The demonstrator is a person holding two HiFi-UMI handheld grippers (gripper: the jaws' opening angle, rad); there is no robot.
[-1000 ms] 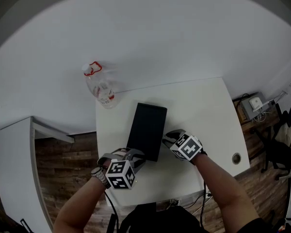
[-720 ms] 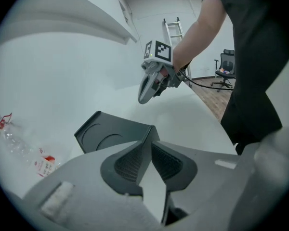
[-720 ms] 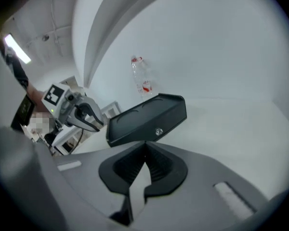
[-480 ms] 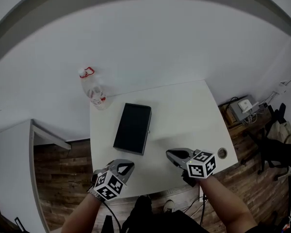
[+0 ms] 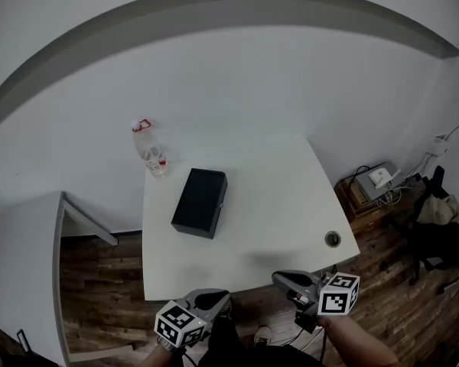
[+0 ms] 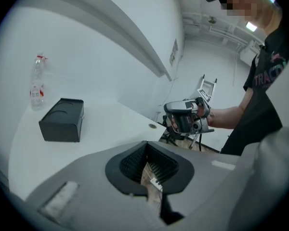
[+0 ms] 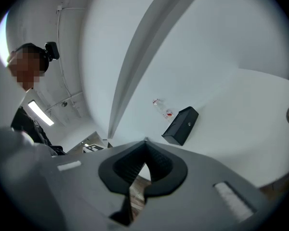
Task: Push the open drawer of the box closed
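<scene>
The black box [image 5: 200, 202] lies on the white table [image 5: 275, 197], and no drawer sticks out of it. In the right gripper view, the box [image 7: 181, 125] shows a small knob on its end face. My left gripper [image 5: 220, 301] hangs at the table's near edge, shut and empty, far from the box [image 6: 62, 120]. My right gripper [image 5: 281, 280] is also shut and empty, just off the near edge. In their own views, the left gripper [image 6: 145, 143] and the right gripper [image 7: 145, 141] have their jaws together with nothing between them.
A clear plastic bottle [image 5: 149, 151] with a red cap stands at the table's far left corner, beyond the box. A round cable hole [image 5: 333, 238] sits near the right front corner. A white side unit [image 5: 27, 274] stands left, and boxes and cables [image 5: 375, 178] lie on the wooden floor at the right.
Both grippers left the box's near end and drew back past the table's near edge. Their jaws went from open to shut. The head view pulled away, so the box looks smaller.
</scene>
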